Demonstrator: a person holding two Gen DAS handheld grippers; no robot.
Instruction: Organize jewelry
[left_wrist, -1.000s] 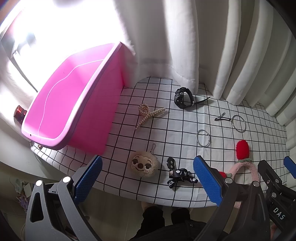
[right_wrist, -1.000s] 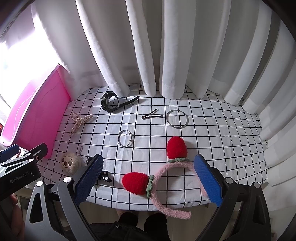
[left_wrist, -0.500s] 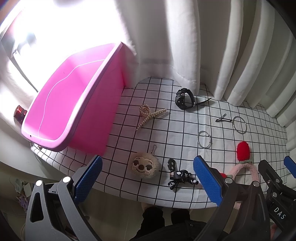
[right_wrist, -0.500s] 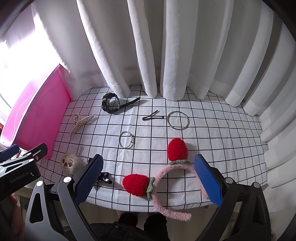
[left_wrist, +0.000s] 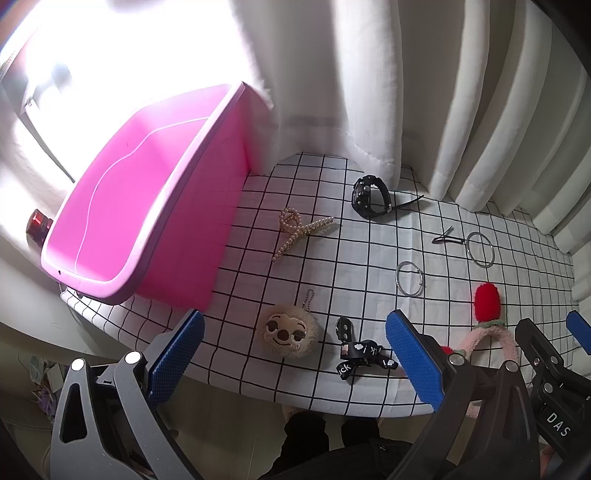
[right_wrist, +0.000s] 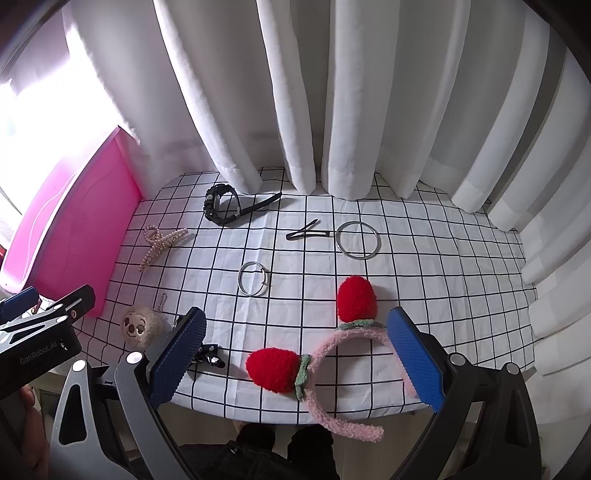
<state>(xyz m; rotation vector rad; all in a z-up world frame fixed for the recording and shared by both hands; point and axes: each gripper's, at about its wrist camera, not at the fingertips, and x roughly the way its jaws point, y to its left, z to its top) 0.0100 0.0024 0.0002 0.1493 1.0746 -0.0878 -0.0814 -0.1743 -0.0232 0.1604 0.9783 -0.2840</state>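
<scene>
We hold the left gripper (left_wrist: 291, 354) and right gripper (right_wrist: 295, 350) wide apart and empty at the table's (right_wrist: 443, 266) six o'clock edge, the jewelry, including the strawberry headband (right_wrist: 332, 354), lying spread for sorting into the pink bin (left_wrist: 122, 206) at nine o'clock.

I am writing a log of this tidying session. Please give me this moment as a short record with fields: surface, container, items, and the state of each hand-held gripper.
surface: table with checked cloth
container: pink bin, at the table's left end, no jewelry visible inside
items on cloth: black watch, pearl hair claw, hair clip, large ring, small ring, plush keychain, black bow, strawberry headband
left hand-held gripper: open, holding nothing, over the near edge
right hand-held gripper: open, holding nothing, near the headband
</scene>
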